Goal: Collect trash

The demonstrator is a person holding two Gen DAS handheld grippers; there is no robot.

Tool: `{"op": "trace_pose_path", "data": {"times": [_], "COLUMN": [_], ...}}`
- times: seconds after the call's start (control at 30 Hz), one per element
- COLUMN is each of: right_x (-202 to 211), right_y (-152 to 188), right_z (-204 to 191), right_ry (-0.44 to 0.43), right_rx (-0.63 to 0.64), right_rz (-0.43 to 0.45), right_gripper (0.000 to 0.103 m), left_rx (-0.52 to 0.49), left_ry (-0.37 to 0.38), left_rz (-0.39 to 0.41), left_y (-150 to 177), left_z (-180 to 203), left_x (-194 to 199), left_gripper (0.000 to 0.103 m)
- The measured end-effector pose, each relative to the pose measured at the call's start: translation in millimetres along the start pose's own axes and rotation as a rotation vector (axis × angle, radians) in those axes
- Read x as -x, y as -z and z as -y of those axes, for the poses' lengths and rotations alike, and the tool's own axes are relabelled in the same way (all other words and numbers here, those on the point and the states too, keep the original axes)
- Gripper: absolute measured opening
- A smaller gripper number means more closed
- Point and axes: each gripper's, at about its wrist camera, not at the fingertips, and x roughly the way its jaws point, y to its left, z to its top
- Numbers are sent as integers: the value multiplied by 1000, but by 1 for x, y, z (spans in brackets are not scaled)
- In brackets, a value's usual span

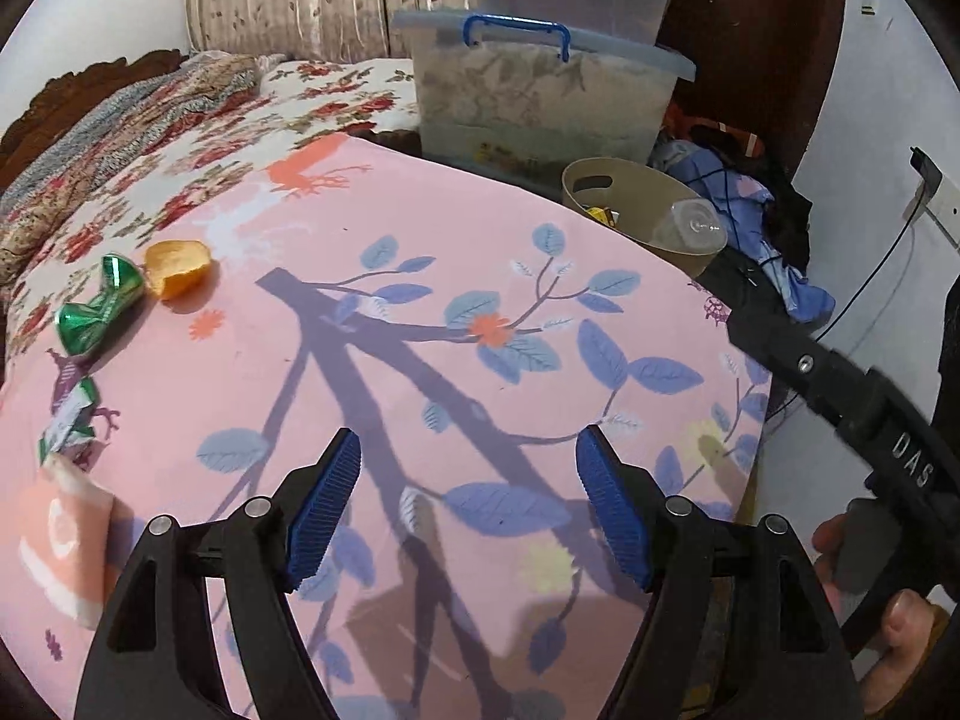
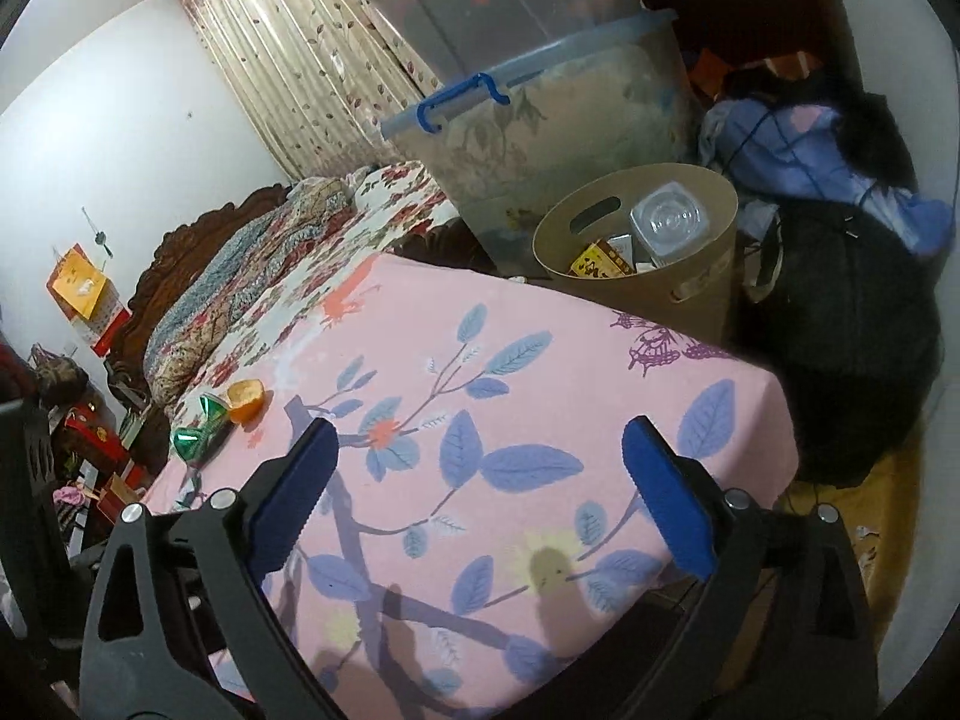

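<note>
1. Your left gripper (image 1: 468, 498) is over the pink tablecloth (image 1: 420, 276), jaws spread, nothing between the blue pads (image 1: 324, 510).
2. Your right gripper (image 2: 480, 504) is also spread wide and empty, hanging over the table's near edge. No earlier picture here, so state only.
3. Trash on the table sits along the left edge: crushed green wrapper (image 1: 99, 315), touching or just beside an orange peel (image 1: 180, 267) on its far side.
4. Nearer you on that same edge: a green-and-white wrapper scrap (image 1: 69, 417), then a pink-and-white packet (image 1: 60, 546) at the near-left corner.
5. Tan bin (image 2: 648, 252) stands just off the table's far right corner. It holds a clear plastic bottle (image 2: 669, 228) and a yellow box (image 2: 600, 261).
6. Behind the bin: clear storage tub with a blue handle (image 2: 540, 138). A bed with a floral cover (image 1: 180, 138) runs past the table's far left.
7. Both grippers are well apart from all four pieces of trash.
</note>
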Motion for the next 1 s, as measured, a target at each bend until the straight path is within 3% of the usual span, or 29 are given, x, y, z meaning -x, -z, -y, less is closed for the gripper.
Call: {"op": "trace_pose_path", "data": {"times": [0.4,0.6,1.0], "right_x": [9,7,7], "right_y": [2,5,9], "right_z": [-10,-14,-18], "right_ry": [13,16,17], "right_rx": [-24,-25,-34], "right_rz": [-19,-37,-48], "right_gripper": [99,99,100], "left_rx": [40,79,95], "left_ry": [3,-1,-41], "left_rz": [15,51,47], "left_y": [9,13,14], "left_z": [-11,-18,-27], "left_x": [17,30,42], "left_gripper": [82,94,94]}}
